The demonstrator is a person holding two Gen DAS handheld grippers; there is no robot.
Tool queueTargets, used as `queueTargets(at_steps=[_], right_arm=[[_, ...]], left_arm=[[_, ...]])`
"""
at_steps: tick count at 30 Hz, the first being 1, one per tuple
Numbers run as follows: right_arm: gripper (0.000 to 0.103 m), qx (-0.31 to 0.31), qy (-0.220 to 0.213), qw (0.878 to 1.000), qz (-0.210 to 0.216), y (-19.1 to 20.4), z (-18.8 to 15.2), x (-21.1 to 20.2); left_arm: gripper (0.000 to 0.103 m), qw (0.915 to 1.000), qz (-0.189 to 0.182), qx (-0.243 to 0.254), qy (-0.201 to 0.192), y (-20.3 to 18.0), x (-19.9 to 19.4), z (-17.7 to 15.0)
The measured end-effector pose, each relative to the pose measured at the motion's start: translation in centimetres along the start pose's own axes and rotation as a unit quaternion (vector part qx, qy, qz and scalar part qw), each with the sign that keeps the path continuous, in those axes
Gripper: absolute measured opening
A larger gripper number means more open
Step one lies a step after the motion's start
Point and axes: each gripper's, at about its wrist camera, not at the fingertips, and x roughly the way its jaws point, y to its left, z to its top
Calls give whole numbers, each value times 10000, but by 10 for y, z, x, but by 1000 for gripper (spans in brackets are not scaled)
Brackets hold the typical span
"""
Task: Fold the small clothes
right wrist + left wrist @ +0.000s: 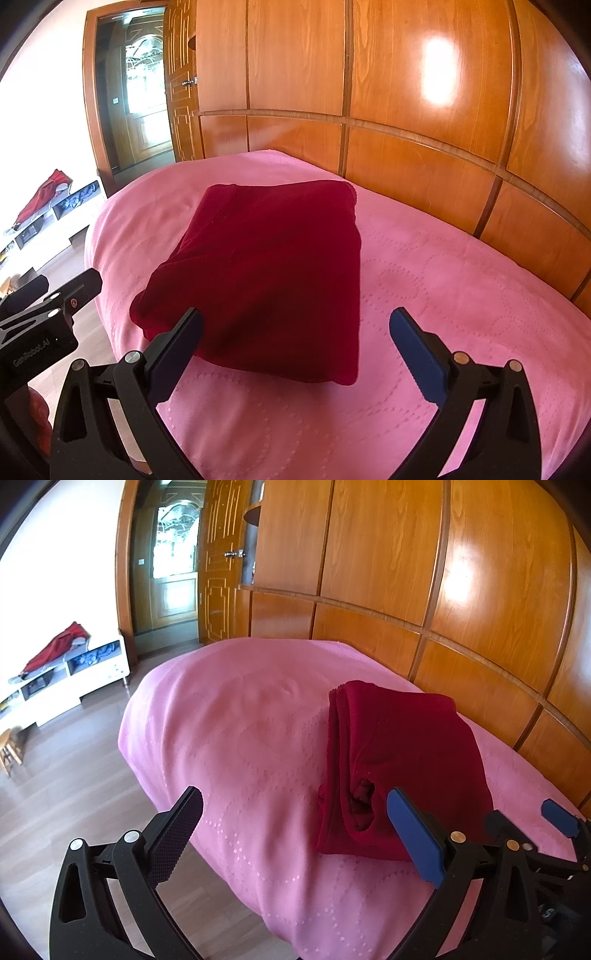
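You are looking at a fold that, by my judgement, is nearly finished. The bed (461, 295), spread with a pink quilted cover, is filling the space ahead of both tools, and the dark red garment (266, 273) is lying on it as a compact, roughly square bundle with no sleeve or loose tail trailing out. What is left, as far as these views show, is at most a tidy of the one untidy edge, or moving on to another piece; no other garment is waiting on the bed.

You are holding the right hand-held gripper (295, 349) spread wide and empty, hovering just short of the bundle. The bundle's near edge is sitting between its fingers and slightly toward the left finger, whose tip is overlapping the near left corner in the view; whether it is touching the cloth cannot be told.

You are keeping the left hand-held gripper (295, 829) wide and empty too. The garment is lying ahead and to its right, just beyond the blue-padded right finger, with bare pink cover in front of the gap.

From that left side the layered fold edges are showing as stacked ridges running away from you. At the near end of them a small pocket is gaping open where the layers are puckering. The top face is lying smooth, with only a faint crease.
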Motion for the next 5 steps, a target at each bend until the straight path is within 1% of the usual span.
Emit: queueTargets(at_steps=[2, 4, 5], right_arm=[[100, 123, 5, 9999, -61, -18, -2, -4], [100, 351, 58, 9989, -296, -47, -8, -7], [100, 563, 144, 9970, -510, -72, -14, -10]], left_arm=[[99, 10000, 11, -1, 32, 0, 2, 0], [99, 10000, 25, 11, 50, -1, 4, 0], [99, 10000, 24, 18, 66, -1, 6, 0]])
